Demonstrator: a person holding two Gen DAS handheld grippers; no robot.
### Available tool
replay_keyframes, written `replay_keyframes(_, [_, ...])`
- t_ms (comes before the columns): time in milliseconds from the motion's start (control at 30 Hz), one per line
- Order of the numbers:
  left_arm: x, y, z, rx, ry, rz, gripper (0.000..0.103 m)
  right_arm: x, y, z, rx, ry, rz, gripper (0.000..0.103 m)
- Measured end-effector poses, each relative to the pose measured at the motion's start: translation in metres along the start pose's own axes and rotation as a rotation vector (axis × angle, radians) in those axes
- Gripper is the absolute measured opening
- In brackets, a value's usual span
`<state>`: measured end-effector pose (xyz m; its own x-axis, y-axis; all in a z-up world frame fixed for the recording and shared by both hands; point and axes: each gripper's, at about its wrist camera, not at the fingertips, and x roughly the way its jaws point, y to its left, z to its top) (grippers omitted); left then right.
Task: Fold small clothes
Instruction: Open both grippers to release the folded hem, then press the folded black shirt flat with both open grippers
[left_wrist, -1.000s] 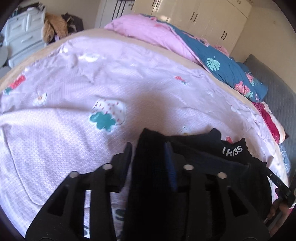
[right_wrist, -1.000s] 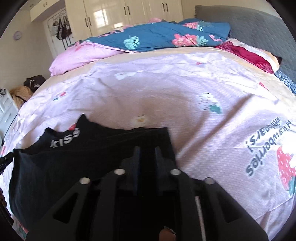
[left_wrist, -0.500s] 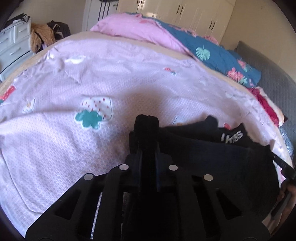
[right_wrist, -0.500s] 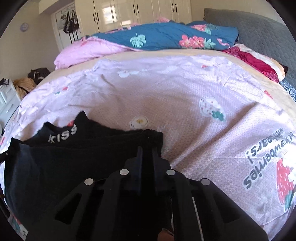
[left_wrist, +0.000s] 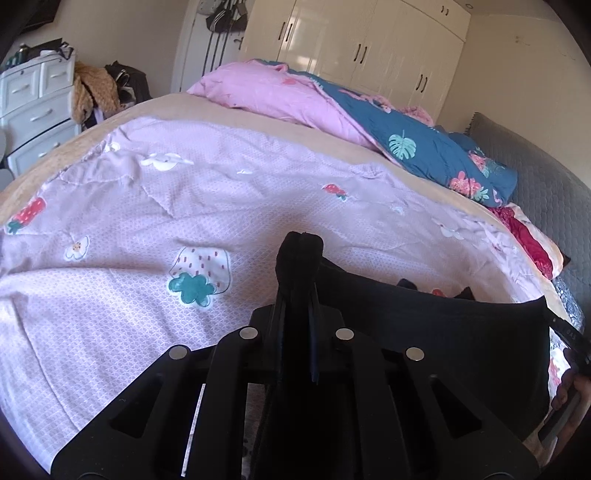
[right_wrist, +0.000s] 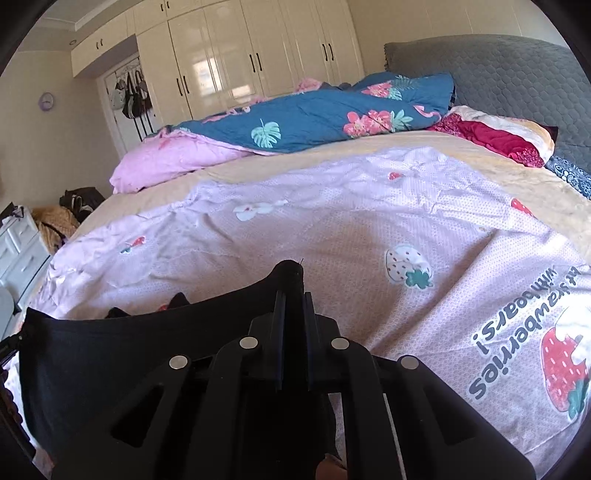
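Observation:
A small black garment (left_wrist: 436, 332) is stretched between my two grippers above the lilac strawberry-print sheet (left_wrist: 147, 229). My left gripper (left_wrist: 297, 295) is shut on its left corner, a bunch of black cloth sticking out past the fingertips. In the right wrist view the same black garment (right_wrist: 122, 354) runs off to the left, and my right gripper (right_wrist: 293, 295) is shut on its right corner. The cloth's upper edge is lifted and taut. Its lower part is hidden behind the grippers.
Pink and blue floral duvets (right_wrist: 295, 122) lie heaped at the bed's far side, with a red blanket (right_wrist: 491, 138) by the grey headboard (right_wrist: 509, 70). White drawers (left_wrist: 33, 107) stand left of the bed. A person's fingers (left_wrist: 570, 391) show at the right edge.
Both grippers went from part open to shut on the garment's corners. They then rose, lifting the top edge taut, so the "KISS" print is no longer in view.

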<state>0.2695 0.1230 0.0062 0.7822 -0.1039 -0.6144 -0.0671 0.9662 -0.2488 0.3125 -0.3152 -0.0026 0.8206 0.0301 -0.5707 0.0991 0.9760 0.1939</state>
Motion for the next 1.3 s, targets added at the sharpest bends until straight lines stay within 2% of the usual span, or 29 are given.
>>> replay_keyframes(333, [0.018, 0.004, -0.013, 0.001, 0.045, 0.024, 0.006, 0.015, 0.000, -0.009, -0.003, 0.037, -0.051, 0.008])
replay_keyframes(500, [0.018, 0.003, -0.014, 0.006, 0.045, 0.048, 0.015, 0.019, 0.000, -0.013, -0.005, 0.058, -0.085, 0.010])
replay_keyframes(633, [0.017, 0.009, -0.013, -0.007, 0.044, 0.075, 0.015, 0.015, 0.000, -0.012, -0.027, 0.046, -0.132, 0.033])
replay_keyframes(733, [0.014, 0.012, -0.011, -0.010, 0.042, 0.084, 0.017, 0.010, -0.004, -0.011, -0.009, 0.044, -0.124, 0.039])
replay_keyframes(833, [0.007, 0.010, -0.009, -0.003, 0.042, 0.087, 0.029, 0.005, -0.005, -0.010, 0.000, 0.044, -0.108, 0.050])
replay_keyframes(933, [-0.002, 0.006, -0.007, 0.012, 0.041, 0.104, 0.042, -0.002, -0.005, -0.008, 0.003, 0.038, -0.102, 0.055])
replay_keyframes(1000, [-0.008, 0.006, -0.006, 0.007, 0.036, 0.098, 0.060, -0.008, -0.006, -0.007, 0.009, 0.040, -0.090, 0.057])
replay_keyframes(1100, [-0.020, 0.004, -0.006, -0.001, 0.033, 0.081, 0.074, -0.015, -0.006, -0.007, 0.007, 0.049, -0.083, 0.062])
replay_keyframes(1267, [-0.035, -0.005, -0.010, 0.005, 0.039, 0.079, 0.092, -0.027, -0.001, -0.009, -0.014, 0.054, -0.076, 0.068])
replay_keyframes(1300, [-0.038, -0.006, -0.010, 0.003, 0.041, 0.076, 0.093, -0.031, 0.001, -0.009, -0.023, 0.052, -0.072, 0.068])
